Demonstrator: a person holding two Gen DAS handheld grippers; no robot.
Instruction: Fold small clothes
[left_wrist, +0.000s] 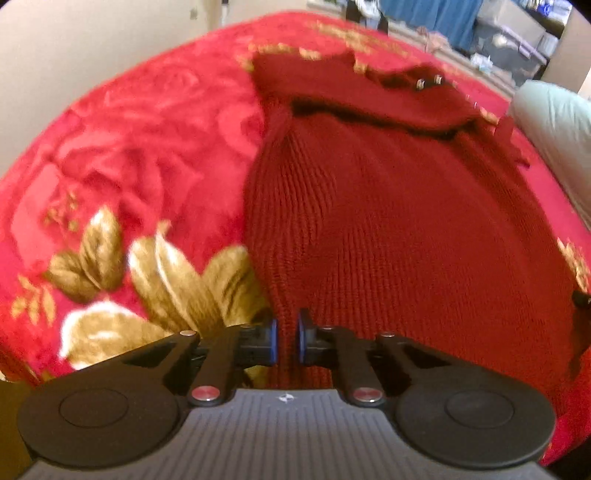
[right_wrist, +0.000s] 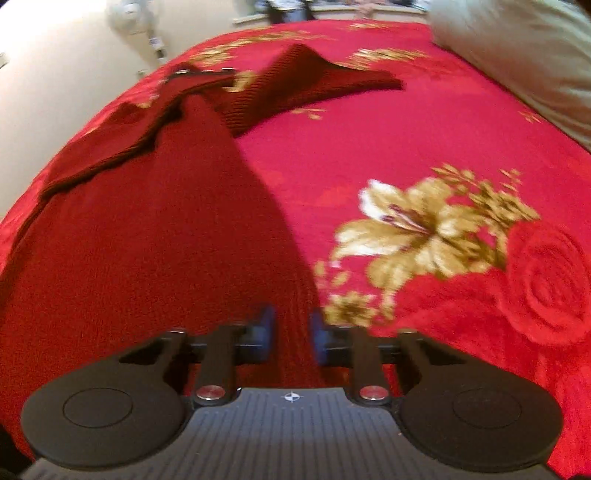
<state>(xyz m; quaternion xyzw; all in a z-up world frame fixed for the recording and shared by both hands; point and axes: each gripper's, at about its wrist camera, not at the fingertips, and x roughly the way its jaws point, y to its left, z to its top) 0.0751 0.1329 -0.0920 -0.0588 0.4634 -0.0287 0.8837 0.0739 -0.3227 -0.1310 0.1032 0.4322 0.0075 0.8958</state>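
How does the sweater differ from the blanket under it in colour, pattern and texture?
1. The sweater is a dark, plain maroon; the blanket is a brighter red.
2. The blanket carries gold and white flowers and woven roses; the sweater has no print, only small metal snaps near its far end.
3. The sweater is ribbed knit; the blanket looks plush.
Both are red fabrics spread on the bed.

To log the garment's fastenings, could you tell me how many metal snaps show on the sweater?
2, side by side on the dark red sweater at its far end: one, the other. Blur and folds may hide more.
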